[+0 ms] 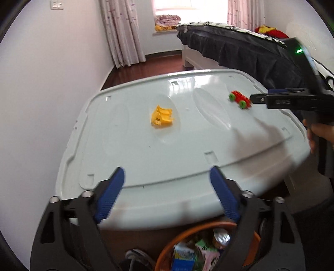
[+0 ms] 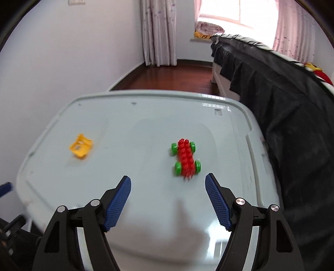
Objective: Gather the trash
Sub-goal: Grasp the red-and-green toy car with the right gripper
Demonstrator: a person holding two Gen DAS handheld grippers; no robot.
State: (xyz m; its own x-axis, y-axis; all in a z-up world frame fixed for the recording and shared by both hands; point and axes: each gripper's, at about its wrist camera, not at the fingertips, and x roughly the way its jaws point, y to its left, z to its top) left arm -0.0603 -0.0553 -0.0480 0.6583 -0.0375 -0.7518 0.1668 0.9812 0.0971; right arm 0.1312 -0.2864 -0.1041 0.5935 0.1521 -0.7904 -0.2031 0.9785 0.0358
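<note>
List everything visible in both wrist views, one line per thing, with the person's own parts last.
storage-box lid: one, pale grey-blue, serving as the work surface.
yellow toy piece: one, yellow, middle of the lid.
toy car: one, red with green wheels, on the lid's right part, just ahead of the right tongs.
waste basket: one, orange rim, below the lid's near edge, holding cartons and wrappers.
bed: one, dark cover, right of the lid.
curtains: pale pink, by the window.
folded blanket: one, pink, on the windowsill.
left tongs: open, empty, above the basket.
right tongs: open, empty.
hand: one, gripping the right tongs' handle.
</note>
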